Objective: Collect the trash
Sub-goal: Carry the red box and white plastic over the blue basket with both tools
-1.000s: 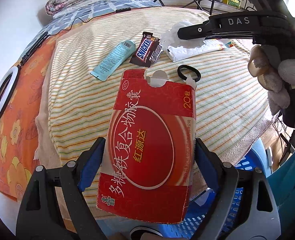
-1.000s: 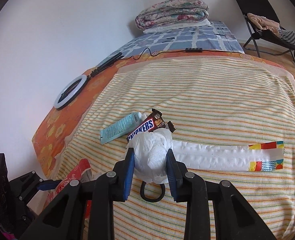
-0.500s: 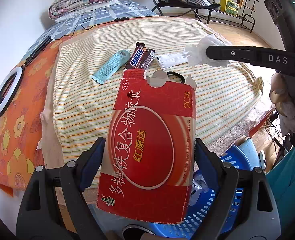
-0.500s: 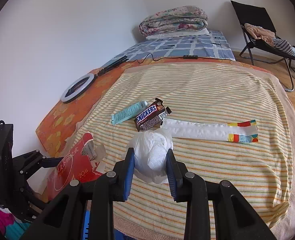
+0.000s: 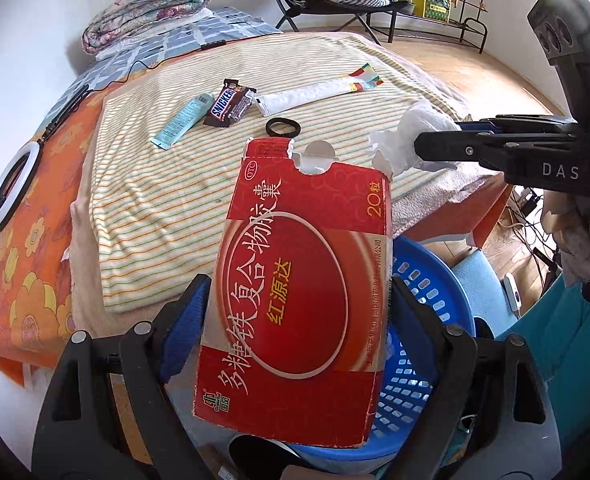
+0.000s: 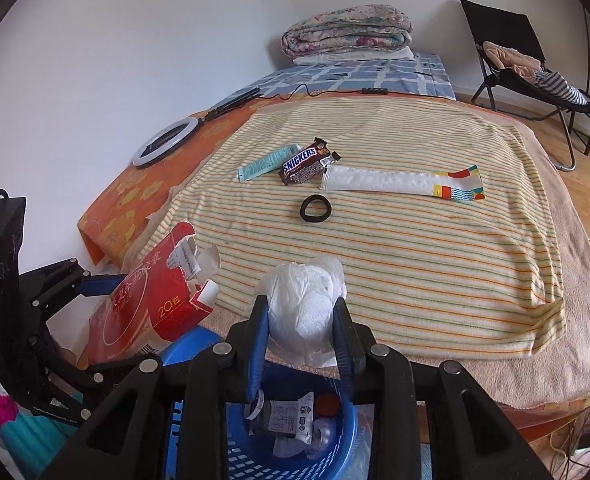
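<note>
My left gripper point(image 5: 299, 304) is shut on a torn red cardboard box point(image 5: 299, 296) with Chinese lettering, held over a blue plastic basket point(image 5: 427, 292). The same red box point(image 6: 151, 304) shows at the left of the right wrist view. My right gripper point(image 6: 301, 316) is shut on a crumpled white tissue point(image 6: 305, 304), above the blue basket point(image 6: 343, 440), which holds several bits of trash. On the striped blanket point(image 6: 415, 240) lie a Snickers wrapper point(image 6: 305, 162), a teal tube point(image 6: 269, 162), a white strip wrapper point(image 6: 399, 182) and a black hair tie point(image 6: 315, 209).
A ring light point(image 6: 163, 142) and cable lie on the orange sheet point(image 6: 143, 196) at the left. Folded quilts point(image 6: 345, 36) sit at the far end. A black folding chair point(image 6: 523, 64) stands back right on wood floor. A gloved hand point(image 5: 579, 244) grips the right tool.
Both grippers have pulled back from the bed to above the blue basket, each still carrying its item. The tissue has left the blanket and the hair tie lies uncovered.
</note>
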`<action>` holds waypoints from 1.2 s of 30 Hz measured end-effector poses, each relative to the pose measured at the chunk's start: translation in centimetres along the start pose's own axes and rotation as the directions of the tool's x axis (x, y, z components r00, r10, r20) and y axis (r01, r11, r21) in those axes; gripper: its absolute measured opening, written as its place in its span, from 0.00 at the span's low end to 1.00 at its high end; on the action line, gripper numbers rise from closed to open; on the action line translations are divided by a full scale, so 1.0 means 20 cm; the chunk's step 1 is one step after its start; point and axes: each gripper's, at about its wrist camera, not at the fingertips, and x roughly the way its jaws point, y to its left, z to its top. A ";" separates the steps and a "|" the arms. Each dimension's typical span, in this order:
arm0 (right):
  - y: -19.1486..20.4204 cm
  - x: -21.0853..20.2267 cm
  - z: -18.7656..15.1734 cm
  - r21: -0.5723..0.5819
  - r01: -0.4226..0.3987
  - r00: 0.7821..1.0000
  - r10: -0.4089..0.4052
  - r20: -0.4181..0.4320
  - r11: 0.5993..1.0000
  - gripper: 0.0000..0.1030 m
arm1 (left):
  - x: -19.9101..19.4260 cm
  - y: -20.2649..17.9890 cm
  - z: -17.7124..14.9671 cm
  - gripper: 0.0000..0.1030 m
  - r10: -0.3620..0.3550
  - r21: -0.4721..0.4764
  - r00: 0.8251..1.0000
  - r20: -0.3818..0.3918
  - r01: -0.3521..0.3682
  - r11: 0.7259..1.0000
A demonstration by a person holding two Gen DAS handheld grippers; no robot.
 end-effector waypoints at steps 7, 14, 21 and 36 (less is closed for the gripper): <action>0.06 -0.03 -0.18 -0.021 0.002 0.999 -0.003 -0.036 1.000 0.30 | 0.03 -0.06 -0.16 0.86 -0.014 -0.013 0.999 -0.052 0.013 1.000; 0.10 -0.03 -0.31 -0.029 -0.001 0.998 -0.001 -0.060 1.000 0.30 | 0.06 -0.10 -0.28 0.86 -0.020 -0.025 0.996 -0.086 0.018 1.000; 0.16 0.00 -0.39 -0.067 0.007 0.996 -0.013 -0.089 0.998 0.30 | 0.13 -0.11 -0.36 0.86 -0.020 -0.024 0.991 -0.130 0.017 1.000; 0.17 0.10 -0.46 -0.062 -0.012 0.989 0.003 -0.146 0.998 0.32 | 0.26 -0.13 -0.43 0.86 -0.021 0.004 0.977 -0.211 0.023 1.000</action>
